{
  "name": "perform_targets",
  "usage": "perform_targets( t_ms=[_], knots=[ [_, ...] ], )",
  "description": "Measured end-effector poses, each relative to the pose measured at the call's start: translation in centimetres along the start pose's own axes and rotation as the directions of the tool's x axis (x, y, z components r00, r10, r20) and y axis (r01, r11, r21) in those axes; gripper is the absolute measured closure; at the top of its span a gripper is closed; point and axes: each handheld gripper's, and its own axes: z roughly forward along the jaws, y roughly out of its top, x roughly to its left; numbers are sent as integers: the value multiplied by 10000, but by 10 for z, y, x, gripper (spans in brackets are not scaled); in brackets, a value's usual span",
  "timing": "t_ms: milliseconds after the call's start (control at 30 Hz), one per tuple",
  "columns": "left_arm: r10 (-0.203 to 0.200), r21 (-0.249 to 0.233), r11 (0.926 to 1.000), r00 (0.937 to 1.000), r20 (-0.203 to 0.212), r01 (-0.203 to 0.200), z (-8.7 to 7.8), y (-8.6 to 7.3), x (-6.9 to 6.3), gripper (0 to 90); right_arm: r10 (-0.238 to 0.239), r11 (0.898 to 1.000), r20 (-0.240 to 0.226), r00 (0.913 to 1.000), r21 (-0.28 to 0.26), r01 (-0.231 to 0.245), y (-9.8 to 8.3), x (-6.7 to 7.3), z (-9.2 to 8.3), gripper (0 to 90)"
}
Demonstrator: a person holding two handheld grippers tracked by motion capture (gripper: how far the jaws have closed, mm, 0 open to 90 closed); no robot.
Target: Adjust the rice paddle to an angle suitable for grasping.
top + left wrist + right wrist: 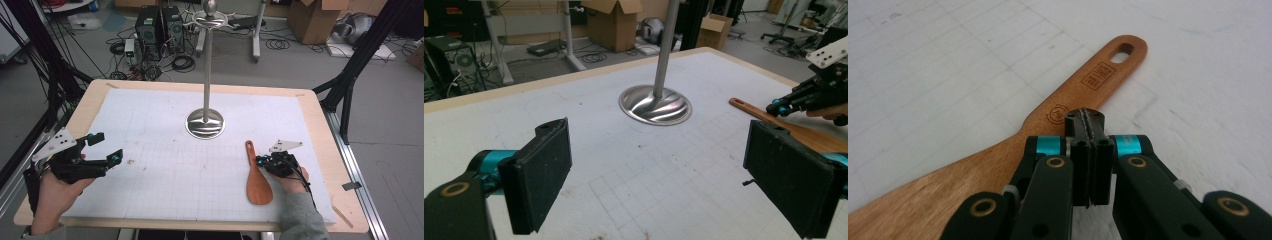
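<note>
Wide-spread jaws are seen on the left gripper (105,147), with nothing held between them.

Beyond and between those jaws the metal stand (205,123) is set on the gridded mat (165,180). Pressed fully together, the jaws of the right gripper (1087,121) are poised just over the handle of the wooden spatula (998,155), which is laid flat beneath them, ungripped.

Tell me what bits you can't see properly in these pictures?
- Wooden spoon: in the right gripper view its wide end runs off the bottom-left edge, and the shut right gripper covers part of its handle.
- Stamped marks on the handle: too small to read.
- Metal stand: in the left gripper view its top is cut off by the upper edge.
</note>
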Motion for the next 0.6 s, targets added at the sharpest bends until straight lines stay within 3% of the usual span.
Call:
perform_targets(
  t_ms=[200,400,600],
  knots=[
    [-35,-42,10000,9998,-215,34,-10,-2,2,124,-549,9983,-475,9974,156,557,13,11,12,900],
    [-52,-34,10000,9995,-321,51,-15,-4,3,124,-1222,9915,-985,9876,328,1259,26,27,23,900],
    [-69,10,10000,9993,-365,69,-17,-5,3,125,-1488,9870,-1268,9807,425,1553,32,35,28,900]
  ],
)
